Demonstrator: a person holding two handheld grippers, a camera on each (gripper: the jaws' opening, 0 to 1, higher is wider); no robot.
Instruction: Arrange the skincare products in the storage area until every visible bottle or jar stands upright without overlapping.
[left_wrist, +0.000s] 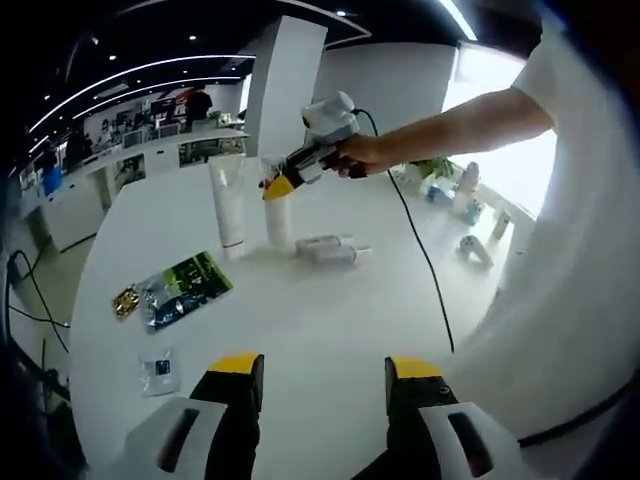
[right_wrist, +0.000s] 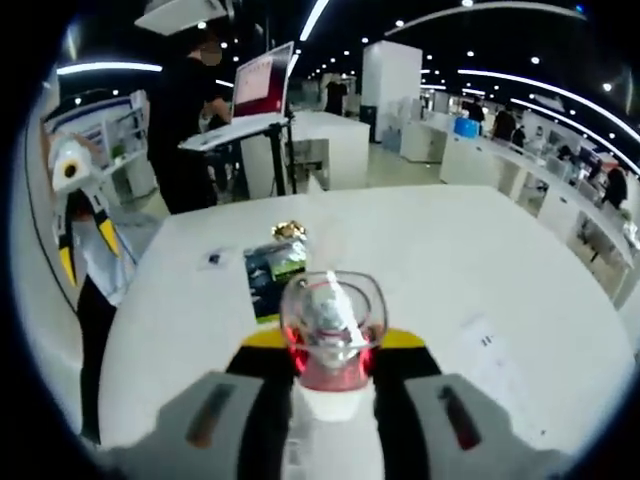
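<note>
Right gripper (right_wrist: 330, 345) of mine is clamped on a bottle (right_wrist: 330, 325); at 12 o'clock the table (right_wrist: 480, 260), it may topple if released tilted.

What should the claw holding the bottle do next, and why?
Probably release it. The right claw is shut on the bottle, which stands upright on the white table beside the tall white tube. The two small bottles lying flat still need standing up.

Bare table (left_wrist: 330, 330) ahead; tall tube (left_wrist: 228, 205), seemingly upright, blocks beyond
</note>
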